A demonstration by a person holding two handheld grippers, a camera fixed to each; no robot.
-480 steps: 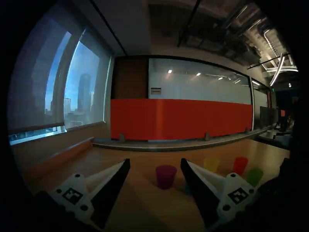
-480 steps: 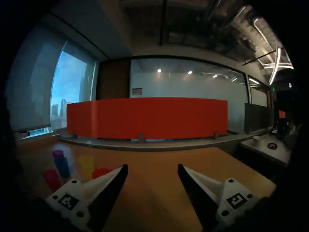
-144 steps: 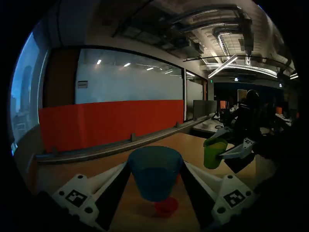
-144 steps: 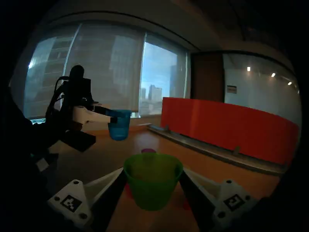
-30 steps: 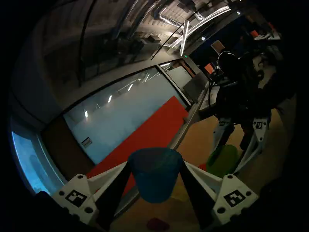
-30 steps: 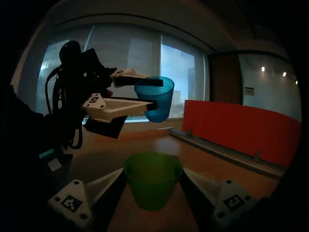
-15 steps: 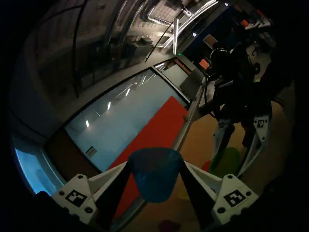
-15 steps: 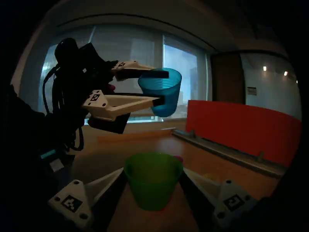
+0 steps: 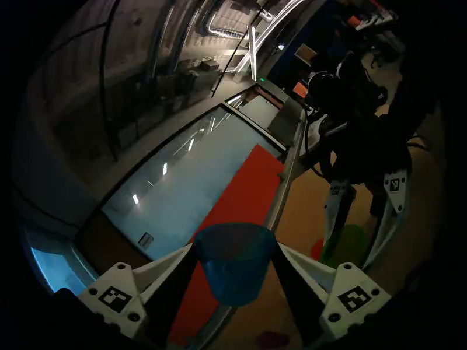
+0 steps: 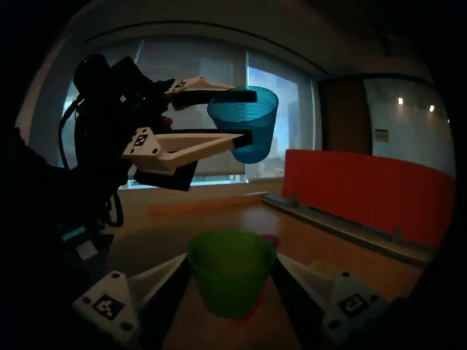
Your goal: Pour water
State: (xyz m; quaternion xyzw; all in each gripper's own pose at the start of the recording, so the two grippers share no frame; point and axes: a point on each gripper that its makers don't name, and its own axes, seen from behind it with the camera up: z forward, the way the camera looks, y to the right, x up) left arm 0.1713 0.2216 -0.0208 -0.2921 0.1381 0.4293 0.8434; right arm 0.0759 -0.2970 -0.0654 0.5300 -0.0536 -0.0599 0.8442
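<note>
Now: both grips full, over bench (image 10: 327, 239)
Left fingers (image 9: 166, 283): clamped on blue cup (image 9: 233, 274), cup between tips
Right fingers (image 10: 154, 279): clamped on green cup (image 10: 232, 283), upright between tips
Blue cup: higher than green cup, apart

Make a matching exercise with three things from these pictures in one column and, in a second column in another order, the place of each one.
Things:
1. blue cup
2. green cup
3. red panel

Places:
A. stands along the far side of the wooden table
B. raised, between the fingers of the left gripper
C. lower down, between the fingers of the right gripper

Right pairs: 1-B, 2-C, 3-A
</note>
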